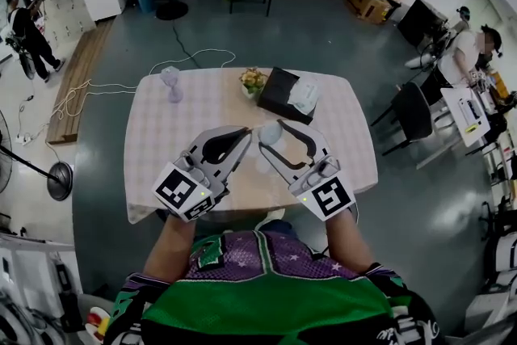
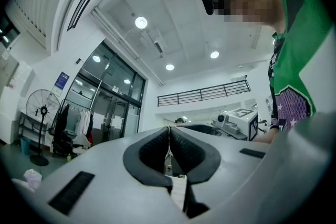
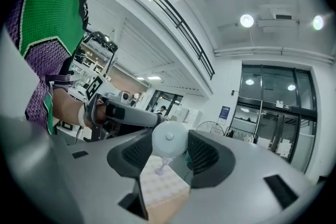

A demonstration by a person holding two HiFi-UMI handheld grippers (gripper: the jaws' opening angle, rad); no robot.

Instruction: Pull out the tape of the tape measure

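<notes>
A round white tape measure [image 1: 270,132] hangs above the table, and my right gripper [image 1: 277,133] is shut on its case. In the right gripper view the case [image 3: 169,140] sits between both dark pads of the right gripper [image 3: 169,135]. My left gripper [image 1: 245,135] is just left of the case, its tips almost touching it. Seen in the left gripper view, the left gripper [image 2: 169,132] has its pads pressed together. No drawn-out tape or end tab shows between them in any view.
Below the grippers is a table with a checked cloth [image 1: 186,121]. On its far side stand a clear stemmed glass [image 1: 170,82], a small flower pot [image 1: 253,80] and a black tissue box [image 1: 284,94]. A black chair [image 1: 412,113] stands to the right.
</notes>
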